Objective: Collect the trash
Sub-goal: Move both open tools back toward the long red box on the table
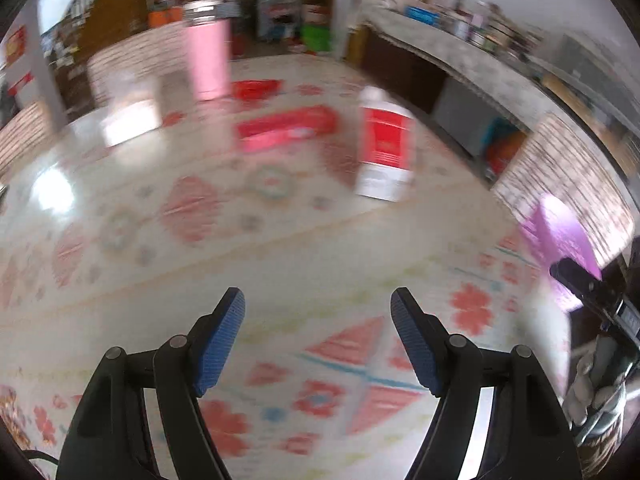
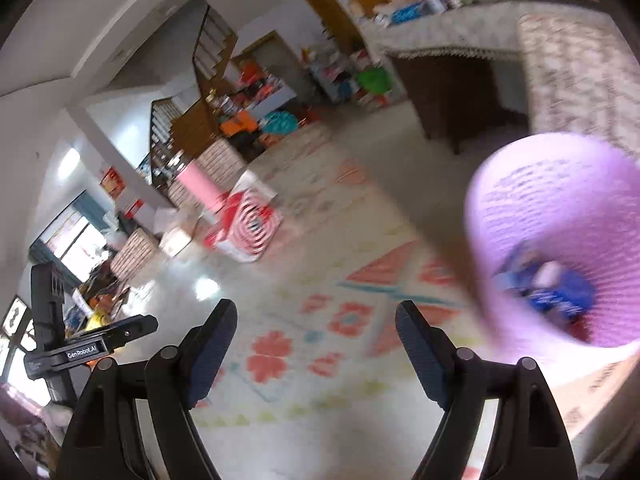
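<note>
Glossy tabletop (image 1: 304, 248) under a red-and-green patterned cloth, bearing an upright pink tumbler (image 1: 208, 60), a flat red packet (image 1: 286, 126), a red-and-white bottle (image 1: 384, 146), a red-and-white box (image 2: 248, 226) and a lilac mesh basket (image 2: 560, 240).

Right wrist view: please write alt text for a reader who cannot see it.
A purple basket with blue trash inside stands on a patterned tablecloth, right of the open, empty right gripper. A red-and-white box and a pink bottle stand farther back.
</note>
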`<state>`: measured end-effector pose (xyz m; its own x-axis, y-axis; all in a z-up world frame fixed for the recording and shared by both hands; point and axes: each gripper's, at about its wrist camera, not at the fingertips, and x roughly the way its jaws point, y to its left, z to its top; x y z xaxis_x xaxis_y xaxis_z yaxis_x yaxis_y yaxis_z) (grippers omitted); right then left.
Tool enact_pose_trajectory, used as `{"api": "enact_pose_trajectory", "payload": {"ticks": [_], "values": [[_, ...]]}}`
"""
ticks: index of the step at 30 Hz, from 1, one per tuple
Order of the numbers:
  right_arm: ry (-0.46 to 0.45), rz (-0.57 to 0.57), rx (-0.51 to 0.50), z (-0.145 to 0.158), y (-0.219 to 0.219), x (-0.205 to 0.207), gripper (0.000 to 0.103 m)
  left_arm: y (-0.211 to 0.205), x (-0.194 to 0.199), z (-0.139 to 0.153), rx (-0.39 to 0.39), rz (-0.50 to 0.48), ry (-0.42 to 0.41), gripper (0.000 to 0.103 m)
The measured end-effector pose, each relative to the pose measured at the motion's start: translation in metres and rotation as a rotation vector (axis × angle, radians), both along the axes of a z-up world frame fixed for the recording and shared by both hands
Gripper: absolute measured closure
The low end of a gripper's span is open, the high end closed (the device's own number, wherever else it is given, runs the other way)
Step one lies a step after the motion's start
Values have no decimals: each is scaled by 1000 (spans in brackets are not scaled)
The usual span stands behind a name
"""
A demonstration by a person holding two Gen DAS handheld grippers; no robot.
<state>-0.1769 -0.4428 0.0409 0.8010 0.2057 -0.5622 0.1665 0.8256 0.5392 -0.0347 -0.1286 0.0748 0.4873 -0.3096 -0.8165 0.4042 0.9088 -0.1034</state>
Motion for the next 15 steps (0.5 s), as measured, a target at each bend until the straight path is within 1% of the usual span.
{"api": "enact_pose_trajectory", "payload": {"ticks": [2, 5, 8, 13, 15], "values": [[12, 28, -6, -6, 16, 20, 18, 20, 13, 0, 4, 29, -22, 29], [40, 69, 6, -18, 36, 50, 18, 33, 33, -2, 44, 32, -59, 29], [55, 92, 13, -26, 48, 73, 18, 30, 59, -6, 85, -2, -83, 29], [61, 122, 22, -30, 55, 87, 18, 12, 105, -14, 75, -63, -56, 29], [66, 143, 51, -34, 55, 90, 18, 0, 127, -17, 92, -85, -61, 28]]}}
